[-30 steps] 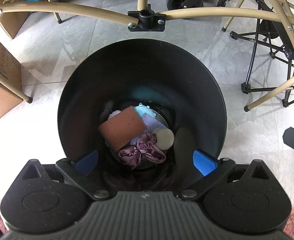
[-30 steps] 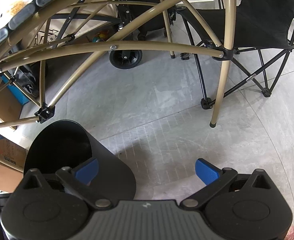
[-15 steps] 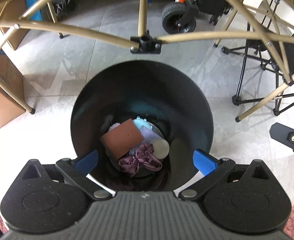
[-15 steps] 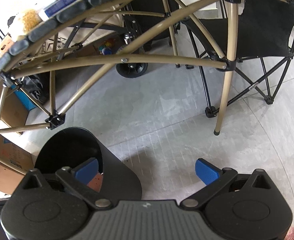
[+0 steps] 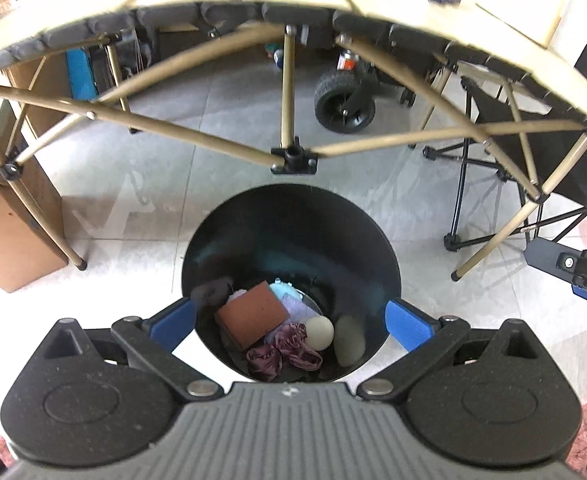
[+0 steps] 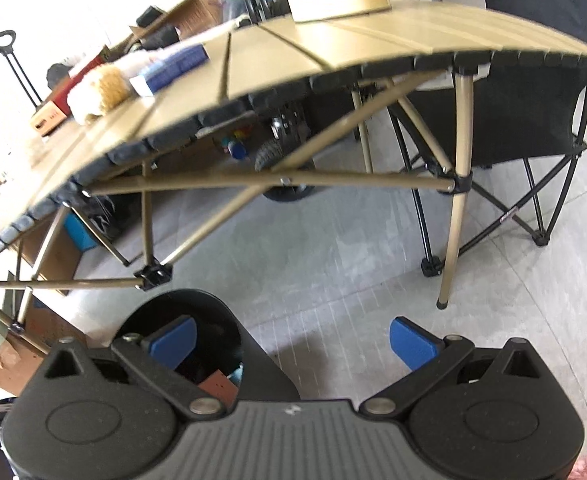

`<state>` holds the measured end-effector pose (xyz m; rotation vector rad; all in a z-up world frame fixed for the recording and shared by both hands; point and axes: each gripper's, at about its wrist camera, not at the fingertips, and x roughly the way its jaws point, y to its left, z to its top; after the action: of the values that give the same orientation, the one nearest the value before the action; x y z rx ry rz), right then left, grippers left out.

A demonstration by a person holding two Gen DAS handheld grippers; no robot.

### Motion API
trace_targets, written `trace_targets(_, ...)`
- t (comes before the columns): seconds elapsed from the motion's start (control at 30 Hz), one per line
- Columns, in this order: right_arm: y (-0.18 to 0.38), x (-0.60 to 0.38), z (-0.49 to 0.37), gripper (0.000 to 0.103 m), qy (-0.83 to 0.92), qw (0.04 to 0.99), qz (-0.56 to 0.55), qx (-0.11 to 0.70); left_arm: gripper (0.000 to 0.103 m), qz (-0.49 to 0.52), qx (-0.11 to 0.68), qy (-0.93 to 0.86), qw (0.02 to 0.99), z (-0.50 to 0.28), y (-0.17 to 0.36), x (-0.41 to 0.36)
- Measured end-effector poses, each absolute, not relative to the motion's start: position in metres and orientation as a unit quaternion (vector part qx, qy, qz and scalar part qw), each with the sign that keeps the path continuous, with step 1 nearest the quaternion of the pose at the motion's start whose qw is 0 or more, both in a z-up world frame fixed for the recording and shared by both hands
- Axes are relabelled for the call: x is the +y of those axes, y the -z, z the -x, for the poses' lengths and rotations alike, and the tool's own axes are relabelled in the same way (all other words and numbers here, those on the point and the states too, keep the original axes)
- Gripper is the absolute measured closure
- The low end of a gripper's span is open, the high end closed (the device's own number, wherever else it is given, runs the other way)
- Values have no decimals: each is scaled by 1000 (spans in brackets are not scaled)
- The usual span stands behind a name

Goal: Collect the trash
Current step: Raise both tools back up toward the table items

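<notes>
Trash already lies in the black bin (image 5: 291, 216) on the grey tile floor, where my left gripper (image 5: 289, 322) hangs above the opening with its jaws spread wide and nothing between them. Down at the bottom I see, from left to right, a dark wad (image 5: 212, 293), a brick-red block (image 5: 252, 315), a crumpled plum ribbon (image 5: 283, 350), a pale ball (image 5: 319, 333) and a greyish lump (image 5: 349, 340) against the wall, all touching or overlapping. Farther right, my right gripper (image 6: 291, 340) hovers beside the same bin (image 6: 197, 320), jaws likewise apart and empty, its left pad over the rim and its right pad over bare floor. Beyond both stands the folding table (image 6: 333, 44), with a fluffy cream item (image 6: 99, 92) and a blue-and-white box (image 6: 169, 66) lying near its left end, and a black camp chair (image 6: 533, 80) to the right. I judge the drop into the bin done and the step in hand to be the return for more. My next move, I think, calls for lifting both grippers clear of the table edge and frame, picking one loose piece on the tabletop, and closing squarely on it; which of those items counts as trash I cannot tell from here.
</notes>
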<state>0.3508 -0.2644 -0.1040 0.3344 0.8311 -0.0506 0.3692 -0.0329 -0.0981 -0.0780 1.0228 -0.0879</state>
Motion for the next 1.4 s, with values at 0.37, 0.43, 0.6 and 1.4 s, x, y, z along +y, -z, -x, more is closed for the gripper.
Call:
trace_targets(0.37, 65, -263, -321, 0, -1, 927, -166, 335, 0, 46, 413, 46, 908, -336, 41, -23)
trace_targets(0.43, 57, -263, -317, 0, -10, 932, -168, 322, 0, 46, 400, 46, 914, -332, 33, -20)
trace_targets(0.6, 37, -263, -310, 0, -19, 945, -165, 282, 0, 46, 369, 36, 927, -328, 13, -12)
trace_targets(1.4, -30, -248, -369, 0, -25, 975, -132, 179, 0, 82, 255, 8, 963, -379, -63, 12)
